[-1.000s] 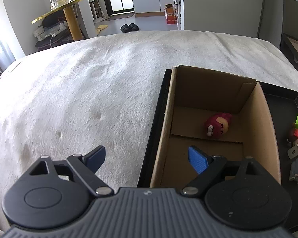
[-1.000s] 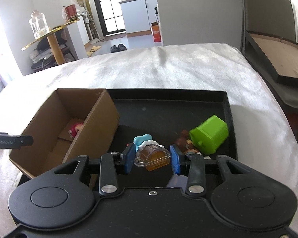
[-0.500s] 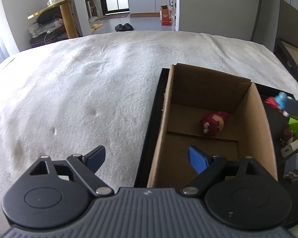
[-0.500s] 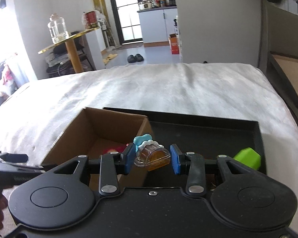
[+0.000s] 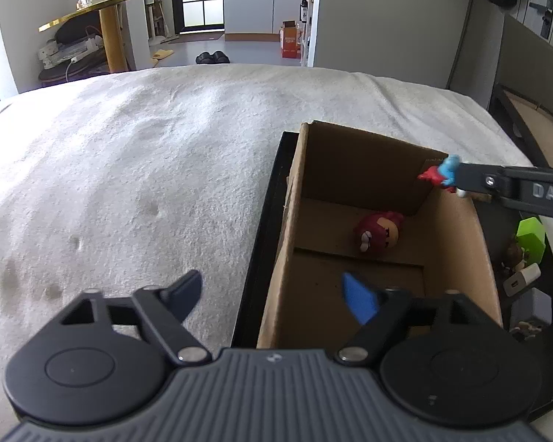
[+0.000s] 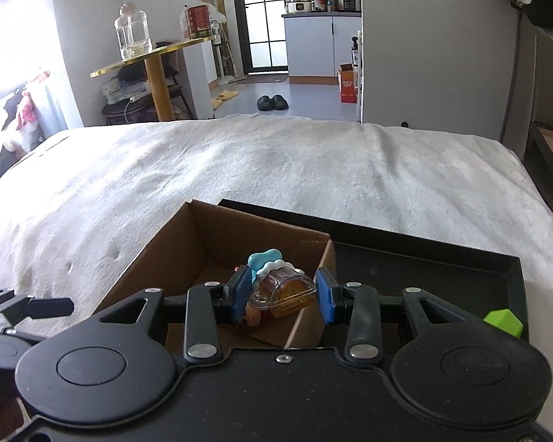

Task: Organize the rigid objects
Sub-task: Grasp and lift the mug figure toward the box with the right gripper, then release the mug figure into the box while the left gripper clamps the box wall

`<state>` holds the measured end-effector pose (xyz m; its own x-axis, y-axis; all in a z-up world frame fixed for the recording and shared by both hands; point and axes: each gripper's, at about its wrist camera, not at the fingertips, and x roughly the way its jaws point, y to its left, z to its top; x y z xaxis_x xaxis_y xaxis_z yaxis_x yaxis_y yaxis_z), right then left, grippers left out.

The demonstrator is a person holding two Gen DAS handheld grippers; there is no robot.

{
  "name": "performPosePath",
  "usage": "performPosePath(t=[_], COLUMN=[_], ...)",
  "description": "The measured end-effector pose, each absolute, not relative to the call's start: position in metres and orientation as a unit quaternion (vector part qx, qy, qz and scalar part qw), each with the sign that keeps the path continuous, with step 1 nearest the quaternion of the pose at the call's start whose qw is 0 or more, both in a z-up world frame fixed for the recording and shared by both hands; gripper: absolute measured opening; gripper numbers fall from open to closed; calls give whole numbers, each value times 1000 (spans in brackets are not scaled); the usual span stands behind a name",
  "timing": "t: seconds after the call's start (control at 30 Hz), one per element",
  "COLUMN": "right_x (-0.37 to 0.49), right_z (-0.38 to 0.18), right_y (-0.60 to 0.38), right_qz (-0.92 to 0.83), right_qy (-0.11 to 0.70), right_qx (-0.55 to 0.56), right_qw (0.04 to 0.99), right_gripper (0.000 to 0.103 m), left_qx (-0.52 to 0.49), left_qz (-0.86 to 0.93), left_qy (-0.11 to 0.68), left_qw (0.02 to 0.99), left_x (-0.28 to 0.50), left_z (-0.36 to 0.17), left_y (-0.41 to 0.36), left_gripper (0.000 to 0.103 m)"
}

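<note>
Right wrist view: right tongs (image 6: 281, 296) clamped on small toy figure (image 6: 276, 285), carried from black tray (image 6: 461, 269) to above cardboard box (image 6: 202, 243) on the bed. Left tongs (image 5: 272, 294) just narrowed, still apart, straddling the box's near wall. Red toy (image 5: 378, 232) lies inside. Release likely next.

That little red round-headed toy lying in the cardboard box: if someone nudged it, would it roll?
Probably a little: the red toy has a rounded head and lies on its side on the cardboard box floor. It looks hard and light, so likely easy to shift.
</note>
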<state>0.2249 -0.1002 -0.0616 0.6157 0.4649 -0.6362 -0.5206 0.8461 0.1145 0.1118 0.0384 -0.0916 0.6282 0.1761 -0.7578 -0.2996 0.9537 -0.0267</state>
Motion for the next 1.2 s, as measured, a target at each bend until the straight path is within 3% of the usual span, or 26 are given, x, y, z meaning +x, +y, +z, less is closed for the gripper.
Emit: performPosePath(t=[0.03, 0.1, 0.2, 0.23, 0.97, 1.07, 1.13, 1.2], right_x=[225, 224, 223, 223, 201, 200, 199, 199], right_z=[-62, -62, -63, -63, -82, -88, -91, -94], right_y=[-98, -95, -95, -96, -155, -168, -176, -183], right_qz=[275, 272, 271, 269, 219, 210, 203, 196], right_qy=[339, 331, 336, 338, 383, 392, 395, 399], right_qx=[-43, -46, -40, -39, -14, -9, -7, -5], right_qw=[899, 902, 901, 901, 897, 896, 896, 896], right_gripper=[39, 41, 42, 42, 52, 52, 53, 53], left_qx=[-80, -95, -110, -109, -69, -60, -60, -54], left_qz=[131, 130, 127, 127, 138, 146, 150, 157], left_qy=[413, 417, 418, 417, 416, 422, 427, 426], left_qw=[898, 895, 893, 894, 896, 893, 890, 889], left_x=[112, 112, 112, 112, 115, 118, 120, 122], left_z=[-93, -95, -97, -97, -88, -86, -86, -85], left_y=[40, 44, 47, 47, 33, 30, 30, 28], left_gripper=[60, 32, 11, 10, 12, 19, 32, 56])
